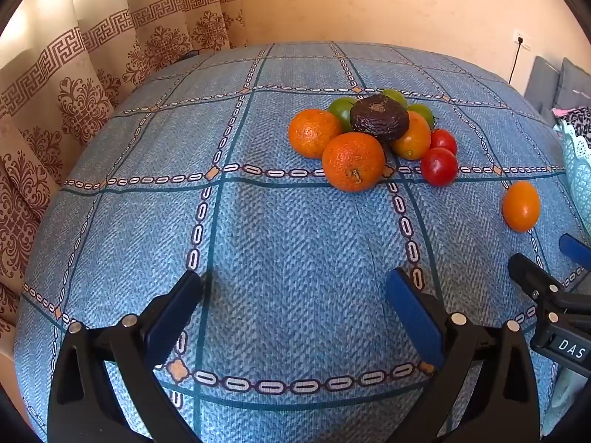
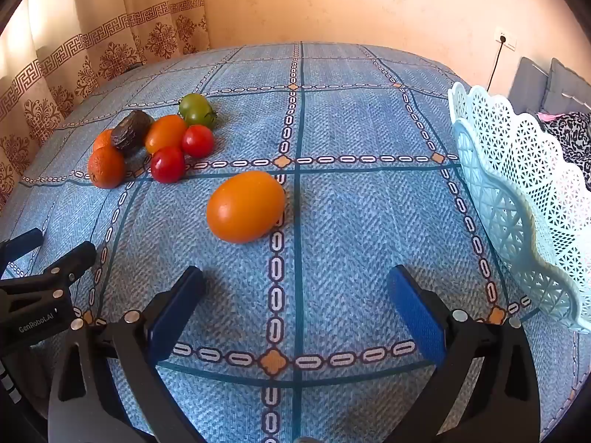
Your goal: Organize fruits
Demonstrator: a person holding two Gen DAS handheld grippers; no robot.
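Note:
A pile of fruit lies on the blue tablecloth: oranges [image 1: 352, 161], a dark wrinkled avocado [image 1: 379, 116], green tomatoes [image 1: 341, 110] and red tomatoes [image 1: 439, 166]. One smooth orange fruit [image 2: 245, 206] lies apart, also in the left wrist view [image 1: 521, 205]. My left gripper [image 1: 295, 295] is open and empty, well short of the pile. My right gripper [image 2: 295, 291] is open and empty, just short of the lone orange fruit. The pile shows at the left in the right wrist view [image 2: 147, 144].
A pale blue lattice basket [image 2: 517, 199] stands at the table's right edge, its edge showing in the left wrist view [image 1: 580, 170]. Patterned curtains [image 1: 74, 85] hang left, a wall behind. Grey cushions [image 2: 554, 85] lie beyond the basket.

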